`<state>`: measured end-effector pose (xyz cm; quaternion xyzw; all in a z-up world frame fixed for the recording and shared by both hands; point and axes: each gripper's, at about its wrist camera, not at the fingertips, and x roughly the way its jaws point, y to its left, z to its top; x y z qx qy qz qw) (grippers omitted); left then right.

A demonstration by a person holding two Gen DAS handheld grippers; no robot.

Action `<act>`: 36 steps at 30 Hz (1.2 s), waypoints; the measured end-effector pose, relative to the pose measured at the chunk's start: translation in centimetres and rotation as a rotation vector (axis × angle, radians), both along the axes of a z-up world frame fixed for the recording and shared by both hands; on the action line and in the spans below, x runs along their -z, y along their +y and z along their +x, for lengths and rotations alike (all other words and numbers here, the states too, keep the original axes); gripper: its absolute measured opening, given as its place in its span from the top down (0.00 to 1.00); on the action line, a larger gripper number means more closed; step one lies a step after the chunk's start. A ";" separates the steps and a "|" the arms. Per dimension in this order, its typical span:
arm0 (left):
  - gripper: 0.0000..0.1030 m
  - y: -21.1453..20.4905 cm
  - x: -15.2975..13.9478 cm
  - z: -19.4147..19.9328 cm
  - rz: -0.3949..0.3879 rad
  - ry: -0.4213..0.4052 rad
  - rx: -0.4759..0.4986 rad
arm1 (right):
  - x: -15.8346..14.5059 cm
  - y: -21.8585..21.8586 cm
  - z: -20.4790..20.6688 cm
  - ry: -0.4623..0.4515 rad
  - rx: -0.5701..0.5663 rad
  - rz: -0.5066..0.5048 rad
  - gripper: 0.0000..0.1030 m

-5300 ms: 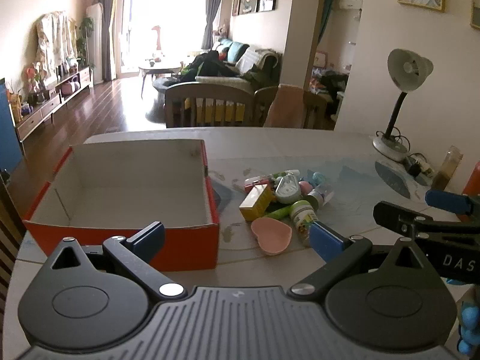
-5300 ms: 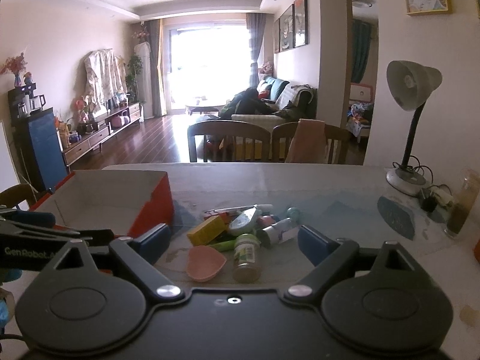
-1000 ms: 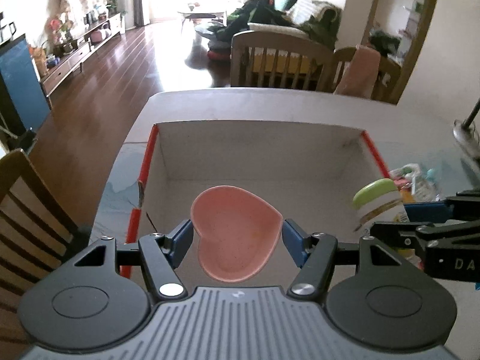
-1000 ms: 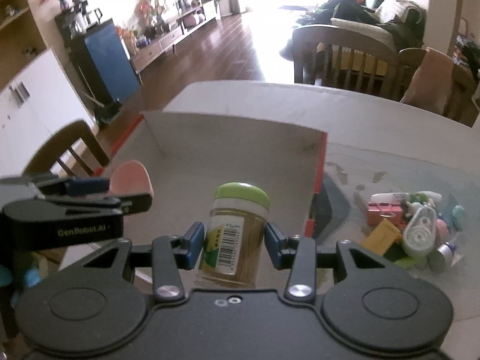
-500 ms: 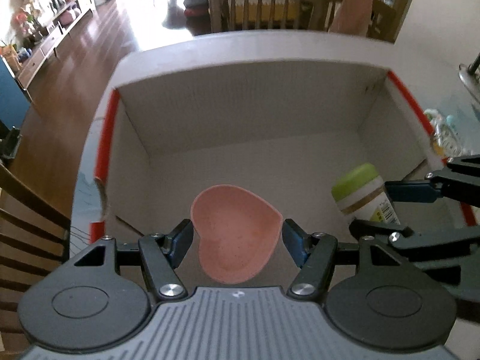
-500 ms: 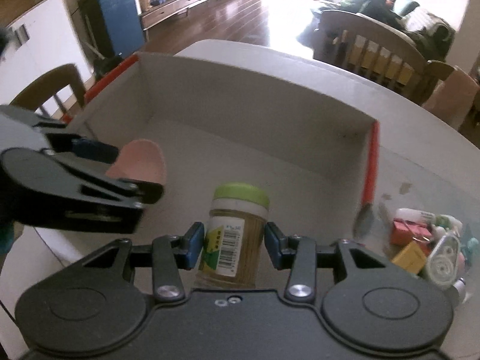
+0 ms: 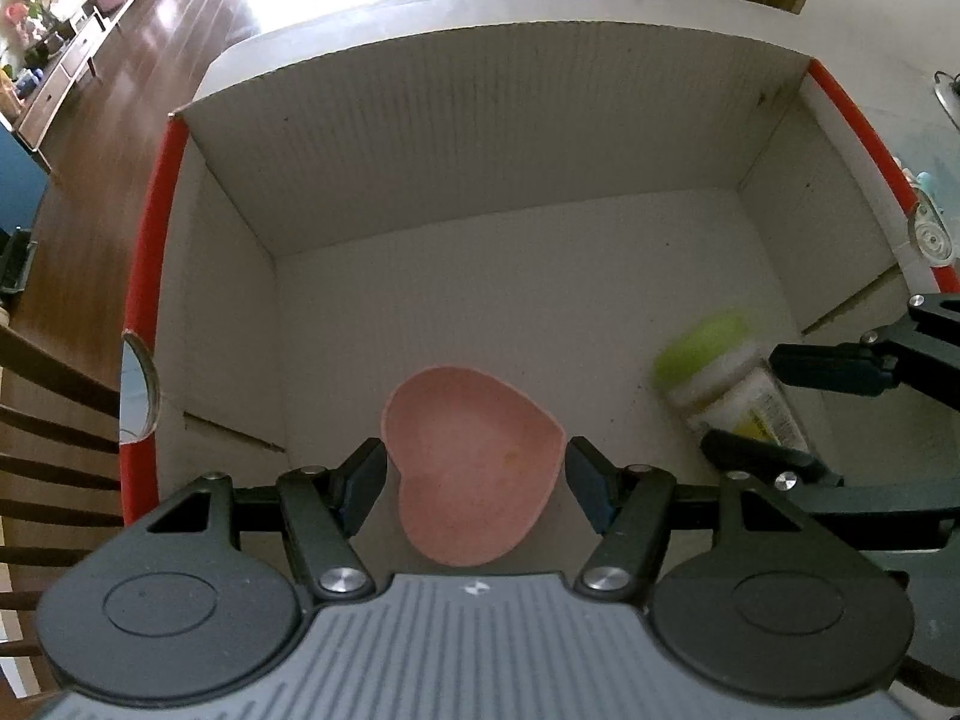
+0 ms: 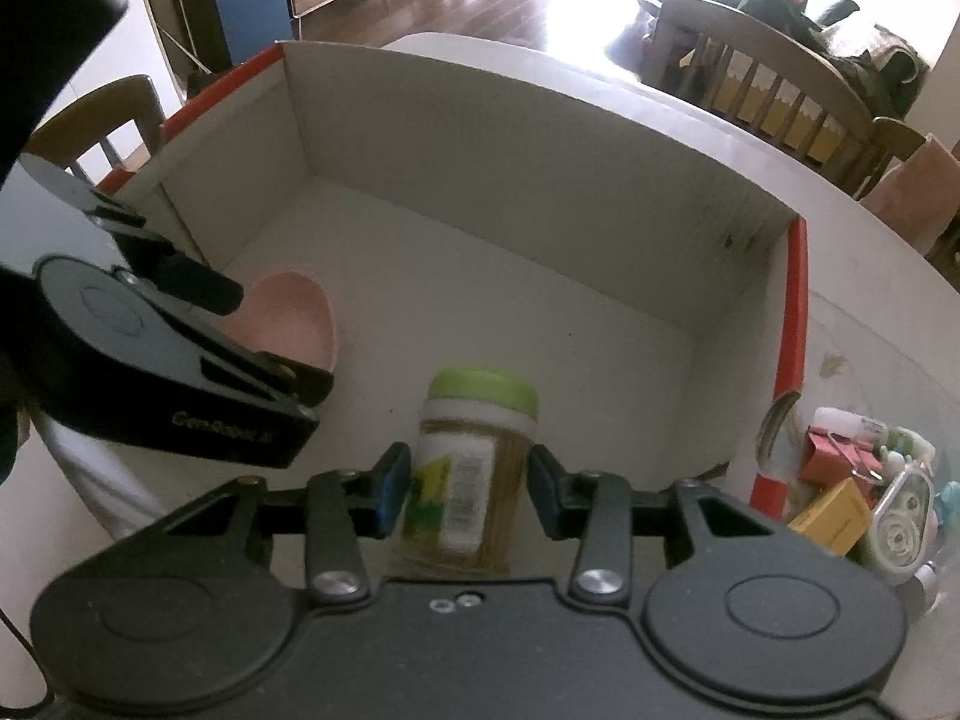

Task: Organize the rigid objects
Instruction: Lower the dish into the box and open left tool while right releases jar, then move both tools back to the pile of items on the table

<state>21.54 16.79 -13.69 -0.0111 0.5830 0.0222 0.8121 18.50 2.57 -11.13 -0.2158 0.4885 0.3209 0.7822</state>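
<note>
A red cardboard box (image 7: 144,276) with a white inside fills both views; it also shows in the right wrist view (image 8: 792,300). My left gripper (image 7: 474,483) is low inside the box with a pink heart-shaped dish (image 7: 474,462) between its fingers; small gaps show at both pads. My right gripper (image 8: 468,489) is also inside the box, with a green-lidded jar (image 8: 474,456) between its fingers and gaps at both sides. The jar (image 7: 720,372) looks blurred in the left wrist view. The dish (image 8: 294,318) shows at the left in the right wrist view.
A pile of small items (image 8: 858,480) lies on the table right of the box: a yellow box, red clips, a correction tape roller. Wooden chairs (image 8: 762,78) stand at the far side and one chair (image 7: 42,420) at the left.
Both grippers have gone lower into the box. Their fingers have spread a little, so gaps now show beside the dish and the jar. The jar appears to be moving.
</note>
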 end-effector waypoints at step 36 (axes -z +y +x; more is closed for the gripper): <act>0.37 -1.9 -11.1 -8.9 -0.045 -0.352 -0.045 | -10.0 -8.3 -4.1 -0.052 0.063 0.339 0.38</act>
